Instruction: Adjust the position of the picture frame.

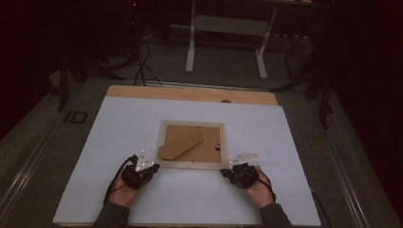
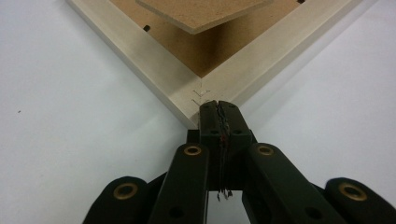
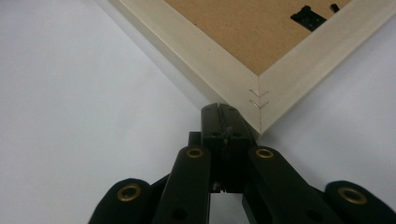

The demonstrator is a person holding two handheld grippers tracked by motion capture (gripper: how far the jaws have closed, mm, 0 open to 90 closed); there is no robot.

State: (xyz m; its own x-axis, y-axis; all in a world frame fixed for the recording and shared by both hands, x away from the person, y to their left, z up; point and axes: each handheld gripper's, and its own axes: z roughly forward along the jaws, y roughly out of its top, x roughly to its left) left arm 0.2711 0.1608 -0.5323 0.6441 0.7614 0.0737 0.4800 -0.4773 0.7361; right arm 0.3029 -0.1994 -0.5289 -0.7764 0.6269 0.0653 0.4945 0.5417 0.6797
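While the picture frame (image 1: 192,145) lies face down in the middle of the counter (image 1: 119,137), your left gripper (image 2: 218,108) and right gripper (image 3: 223,112) touch its near corners, jaws pressed together, empty; the real work seems not begun.

Wooden table (image 1: 142,91), white board (image 1: 119,133) atop; picture frame (image 1: 192,164) face-down on board.

Dim room, grey floor (image 1: 228,71), white desk legs (image 1: 191,47).
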